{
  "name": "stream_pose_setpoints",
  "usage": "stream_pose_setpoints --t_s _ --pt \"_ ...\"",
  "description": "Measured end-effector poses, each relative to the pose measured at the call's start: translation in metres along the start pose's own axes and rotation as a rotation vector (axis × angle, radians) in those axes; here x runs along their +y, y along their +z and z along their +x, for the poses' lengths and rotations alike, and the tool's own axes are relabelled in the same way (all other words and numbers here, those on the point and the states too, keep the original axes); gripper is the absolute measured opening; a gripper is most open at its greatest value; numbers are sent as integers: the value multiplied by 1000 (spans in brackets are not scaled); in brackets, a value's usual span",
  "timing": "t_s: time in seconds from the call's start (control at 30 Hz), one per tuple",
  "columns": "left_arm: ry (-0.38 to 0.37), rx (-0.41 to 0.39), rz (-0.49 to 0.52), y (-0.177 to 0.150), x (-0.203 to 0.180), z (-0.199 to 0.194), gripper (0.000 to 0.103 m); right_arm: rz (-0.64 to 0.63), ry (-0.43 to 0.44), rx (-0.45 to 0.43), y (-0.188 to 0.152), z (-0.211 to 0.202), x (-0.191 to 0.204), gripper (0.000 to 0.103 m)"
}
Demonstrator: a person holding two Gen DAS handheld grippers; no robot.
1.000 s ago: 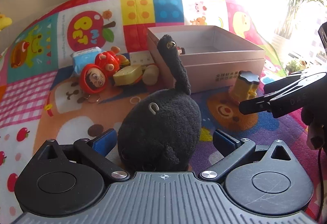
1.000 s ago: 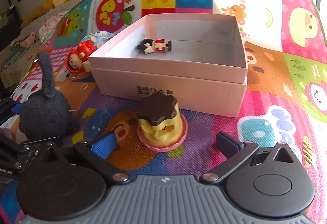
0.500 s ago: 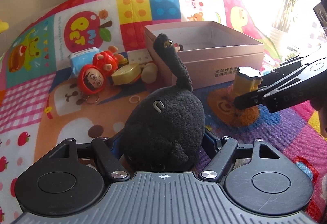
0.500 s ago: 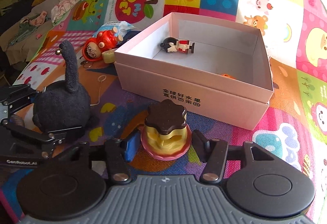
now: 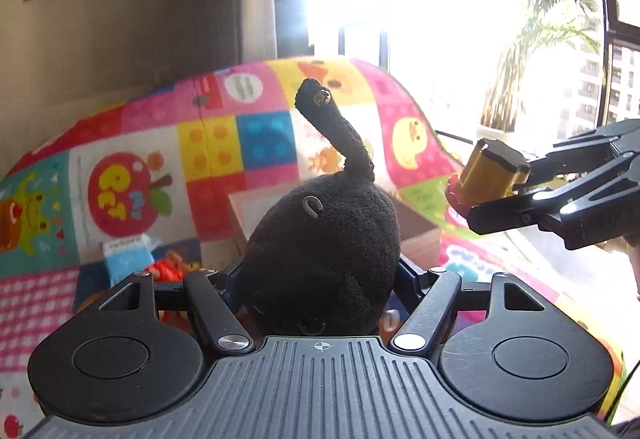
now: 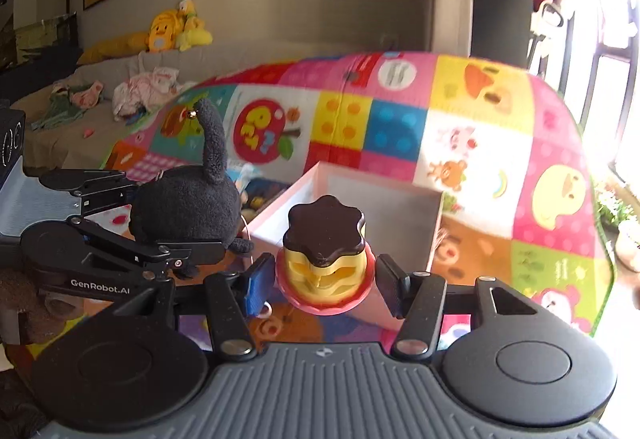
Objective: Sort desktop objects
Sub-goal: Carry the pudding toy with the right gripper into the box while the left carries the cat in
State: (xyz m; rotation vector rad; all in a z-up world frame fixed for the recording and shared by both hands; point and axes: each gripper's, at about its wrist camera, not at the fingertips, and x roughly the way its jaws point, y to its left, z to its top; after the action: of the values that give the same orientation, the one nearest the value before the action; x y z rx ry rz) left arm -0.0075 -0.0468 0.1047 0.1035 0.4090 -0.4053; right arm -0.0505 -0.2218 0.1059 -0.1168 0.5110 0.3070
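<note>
A black plush toy with a long neck [image 5: 320, 235] sits between the fingers of my left gripper [image 5: 320, 275], lifted off the colourful mat; the jaws are still closing slightly on it. My right gripper [image 6: 324, 279] is shut on a yellow pudding toy with a brown top and pink base [image 6: 324, 235], also raised. The pink open box [image 6: 280, 207] lies just beyond and below both toys. In the left wrist view the right gripper [image 5: 500, 195] holds the pudding toy [image 5: 488, 167] at the right. The right wrist view has the left gripper [image 6: 176, 223] with the plush [image 6: 188, 203] at the left.
The patchwork play mat [image 6: 400, 127] covers the surface. A blue packet [image 5: 124, 255] and red toys [image 5: 168, 271] lie left of the box. A sofa with yellow soft toys [image 6: 176, 27] stands behind, and a bright window with a plant [image 5: 540, 39] is at the right.
Both grippers closed on their toys and rose. The plush and the pudding toy left the mat and now hang above the near side of the box; both views tilted upward.
</note>
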Motion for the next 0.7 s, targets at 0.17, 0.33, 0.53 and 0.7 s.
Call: stream_pose_setpoints --t_s 0.17,0.33,0.53,0.7 --pt "-6 -118 -36 51 5 18 76 24 -145 -128 27 -20 -25 56" --pt "-50 -28 -135 71 6 80 76 51 -215 -173 38 -14 -45 56" --pt "-17 160 -240 71 3 176 76 111 -218 -160 37 13 -66 55" --pt "2 279 -341 56 5 240 76 169 -203 -130 24 33 -82 55"
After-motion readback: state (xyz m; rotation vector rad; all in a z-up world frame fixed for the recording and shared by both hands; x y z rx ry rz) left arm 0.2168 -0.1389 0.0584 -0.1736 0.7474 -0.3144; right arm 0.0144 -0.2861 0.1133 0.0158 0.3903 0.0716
